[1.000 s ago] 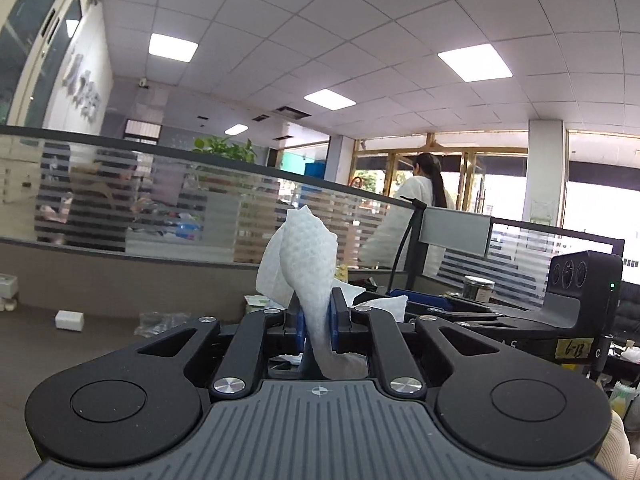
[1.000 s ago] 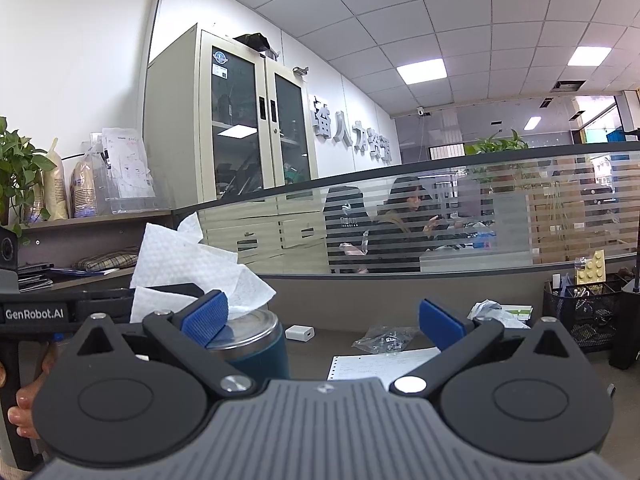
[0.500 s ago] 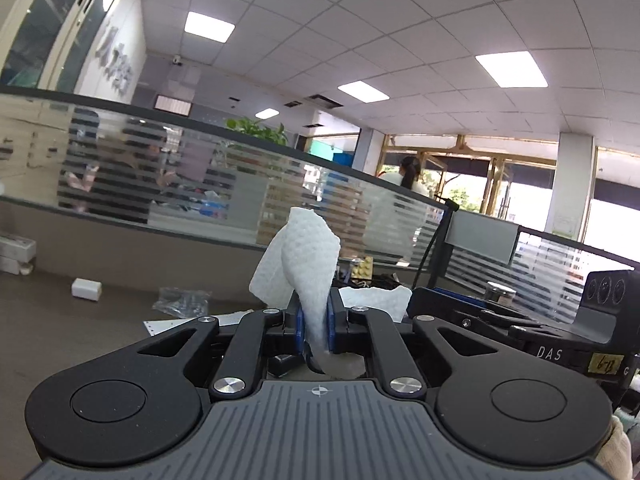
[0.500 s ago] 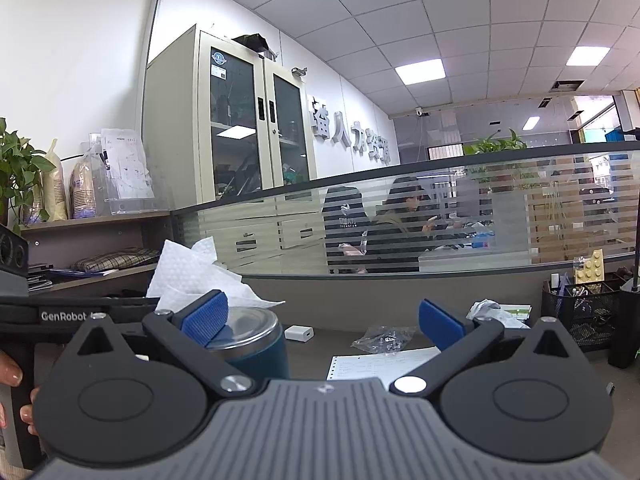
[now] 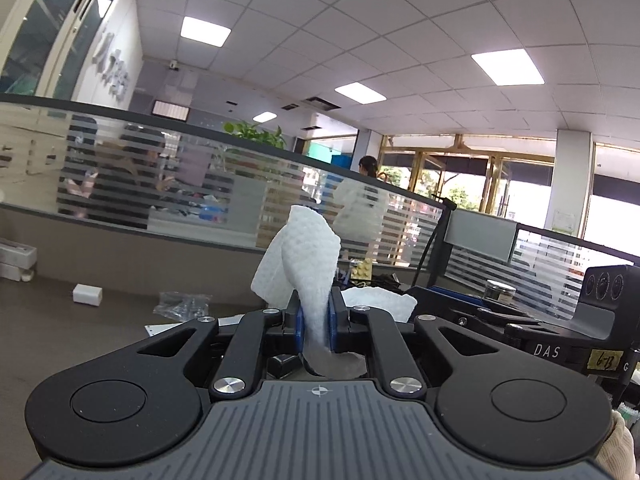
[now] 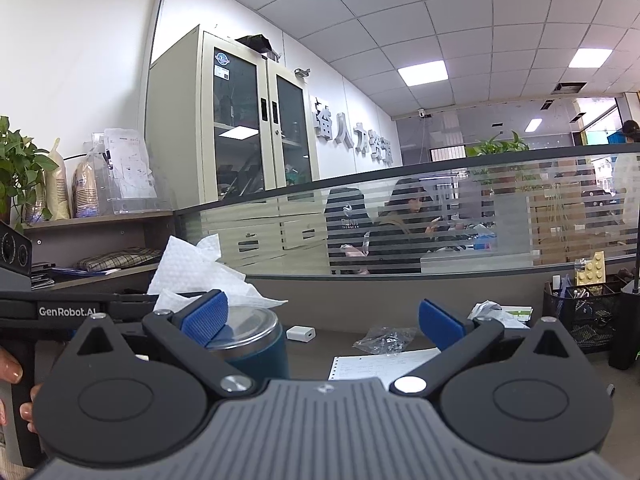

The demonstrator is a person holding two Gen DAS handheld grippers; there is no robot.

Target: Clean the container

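Observation:
My left gripper (image 5: pixel 315 322) is shut on a white paper towel (image 5: pixel 306 264) that stands up from between its blue pads. In the right wrist view the same paper towel (image 6: pixel 192 276) hangs just above the steel rim of a dark teal container (image 6: pixel 250 340), which stands on the desk at the left. My right gripper (image 6: pixel 322 320) is open, its left pad beside the container and nothing between its fingers. The other gripper's black body crosses the left edge of that view, held by a hand (image 6: pixel 12 372).
A printed sheet (image 6: pixel 380 362), a clear plastic bag (image 6: pixel 382 338) and a small white charger (image 6: pixel 301 333) lie on the brown desk. A black mesh organiser (image 6: pixel 582 314) stands at the right. A striped glass partition (image 6: pixel 440 224) closes the far edge. People sit behind it.
The left gripper has swung leftward and lowered the paper towel toward the container's rim. The right gripper has stayed open and nearly still.

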